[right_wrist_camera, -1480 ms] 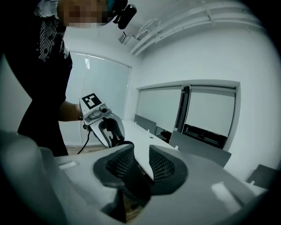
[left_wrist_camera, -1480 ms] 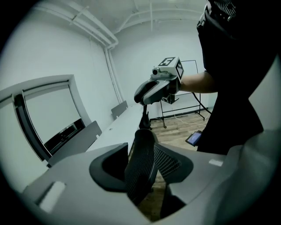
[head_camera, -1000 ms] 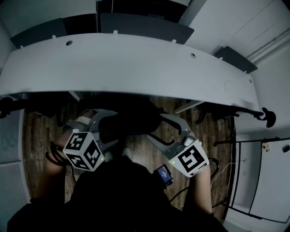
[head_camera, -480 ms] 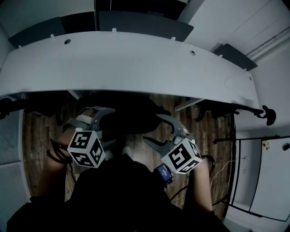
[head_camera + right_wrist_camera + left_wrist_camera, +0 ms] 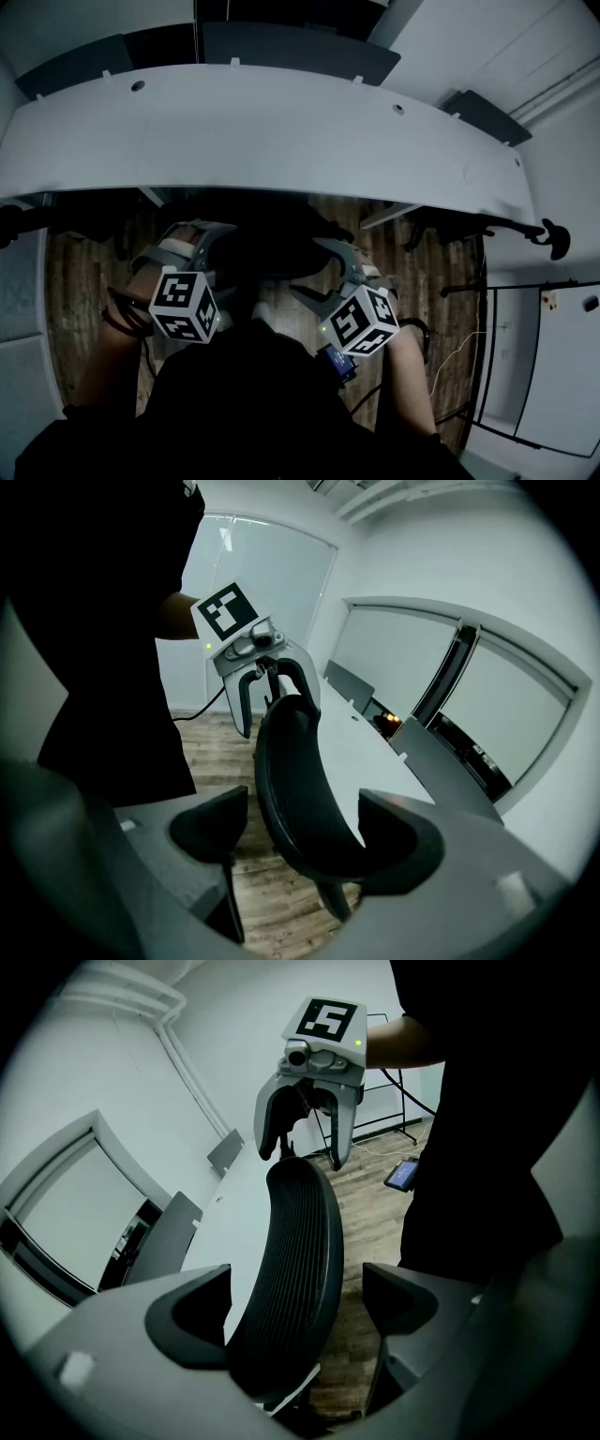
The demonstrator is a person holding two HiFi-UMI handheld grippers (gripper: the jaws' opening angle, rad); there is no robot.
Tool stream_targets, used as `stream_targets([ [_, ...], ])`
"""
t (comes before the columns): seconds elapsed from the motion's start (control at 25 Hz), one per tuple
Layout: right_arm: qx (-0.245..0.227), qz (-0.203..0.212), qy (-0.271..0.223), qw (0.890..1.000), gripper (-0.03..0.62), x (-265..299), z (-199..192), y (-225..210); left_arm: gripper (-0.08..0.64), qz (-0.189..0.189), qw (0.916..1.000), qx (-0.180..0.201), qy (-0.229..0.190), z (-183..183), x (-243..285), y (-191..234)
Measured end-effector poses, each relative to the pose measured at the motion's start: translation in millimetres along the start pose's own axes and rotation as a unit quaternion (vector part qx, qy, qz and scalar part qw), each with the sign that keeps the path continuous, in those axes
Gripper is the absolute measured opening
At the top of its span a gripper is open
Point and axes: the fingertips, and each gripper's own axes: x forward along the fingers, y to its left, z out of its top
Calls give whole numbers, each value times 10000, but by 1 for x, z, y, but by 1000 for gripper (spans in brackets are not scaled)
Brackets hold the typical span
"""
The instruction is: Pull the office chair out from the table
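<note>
Office chair [image 5: 272, 246] at curved white table [image 5: 281, 141], wood-plank floor [image 5: 73, 272]

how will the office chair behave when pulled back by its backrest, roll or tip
The backrest looks like a thin ribbed shell, so it probably flexes slightly before the chair follows. The wood floor looks smooth, so the chair likely rolls or slides easily, though its base is hidden. Pulled near the top, it may tilt.
</note>
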Motion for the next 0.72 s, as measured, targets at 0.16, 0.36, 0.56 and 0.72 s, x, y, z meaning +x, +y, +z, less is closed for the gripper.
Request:
stream_targets([
  [0.16,-161,32,197,9997,360,12,-9,5,436,-39,9999,62,116,-6,10,-4],
  [0.36,-302,112,419,9986,360,28,-21,14,442,-34,9997,146,200,-11,21,-9],
  [0.56,-619,-60,655,9959,360,42,-27,14,428,204,9985,333,375,-15,28,-3],
  [0.72,-1213,-312,838,9886,337,52,-28,10,355,501,9930,791,717,-21,35,2],
])
